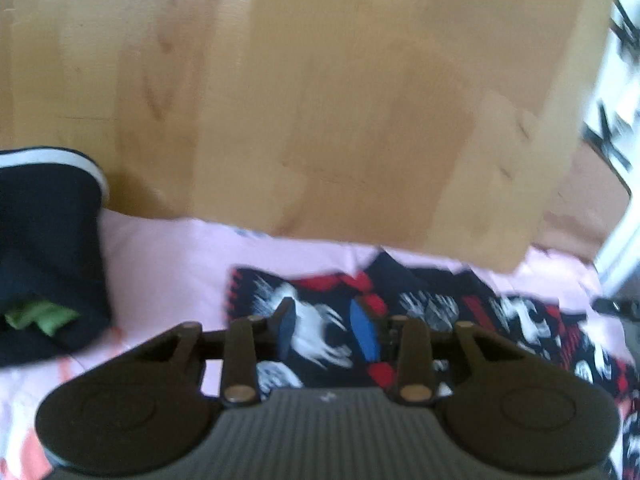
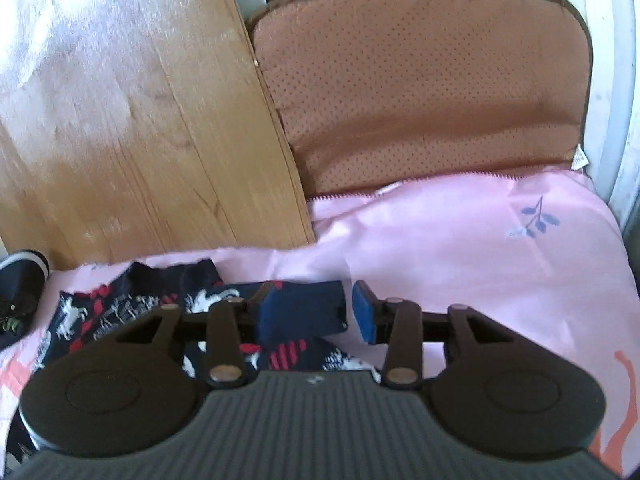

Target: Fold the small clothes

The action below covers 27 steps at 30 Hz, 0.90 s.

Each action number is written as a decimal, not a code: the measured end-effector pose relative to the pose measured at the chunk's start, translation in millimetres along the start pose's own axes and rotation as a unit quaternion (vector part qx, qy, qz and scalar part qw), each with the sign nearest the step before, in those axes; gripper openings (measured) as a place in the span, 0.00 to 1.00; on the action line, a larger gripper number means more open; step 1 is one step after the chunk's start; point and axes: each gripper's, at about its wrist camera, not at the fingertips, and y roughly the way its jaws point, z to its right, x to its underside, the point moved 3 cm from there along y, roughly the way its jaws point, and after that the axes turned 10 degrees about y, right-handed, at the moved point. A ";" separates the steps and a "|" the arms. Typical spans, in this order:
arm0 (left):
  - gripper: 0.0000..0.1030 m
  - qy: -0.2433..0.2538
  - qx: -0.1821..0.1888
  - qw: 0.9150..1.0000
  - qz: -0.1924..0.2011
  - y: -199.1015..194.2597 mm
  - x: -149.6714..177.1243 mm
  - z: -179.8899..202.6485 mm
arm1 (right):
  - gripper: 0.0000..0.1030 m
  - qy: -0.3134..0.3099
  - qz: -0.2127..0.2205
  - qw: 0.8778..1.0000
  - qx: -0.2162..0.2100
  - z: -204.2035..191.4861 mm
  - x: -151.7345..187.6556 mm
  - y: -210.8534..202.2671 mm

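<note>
A small dark navy garment with white animal and red prints (image 1: 440, 304) lies on a pink sheet (image 1: 168, 264). My left gripper (image 1: 326, 326) is open just above its left part, the blue pads apart with cloth showing between them. In the right wrist view the same garment (image 2: 120, 308) spreads left. My right gripper (image 2: 316, 312) is open over its right end, where a plain navy cuff or sleeve (image 2: 300, 312) lies between the pads. I cannot tell if the pads touch the cloth.
A wooden board (image 1: 320, 100) stands behind the sheet. A folded dark garment with a white band (image 1: 44, 248) lies at the left. A brown padded cushion (image 2: 432, 80) sits to the right of the board (image 2: 120, 120). The pink sheet (image 2: 480, 260) extends right.
</note>
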 end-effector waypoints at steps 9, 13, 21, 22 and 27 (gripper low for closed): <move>0.30 0.014 -0.005 1.000 -0.026 20.1 27.3 1.9 | 0.54 0.113 -0.023 0.993 0.007 30.3 14.7 32.7; 0.26 0.045 -0.031 0.998 -0.016 25.6 29.2 7.0 | 0.21 0.181 -0.036 0.982 -0.034 32.9 16.0 41.5; 0.10 0.028 -0.029 0.999 -0.016 24.5 29.6 -8.0 | 0.08 0.096 0.090 0.990 -0.050 -19.0 15.5 -36.8; 0.10 0.028 -0.025 0.999 -0.013 25.3 29.7 -7.3 | 0.08 0.097 0.097 0.989 -0.047 -17.0 21.0 -44.8; 0.10 0.033 -0.025 0.999 -0.012 24.7 30.2 -5.3 | 0.08 0.137 0.042 0.990 0.018 15.6 52.1 -18.9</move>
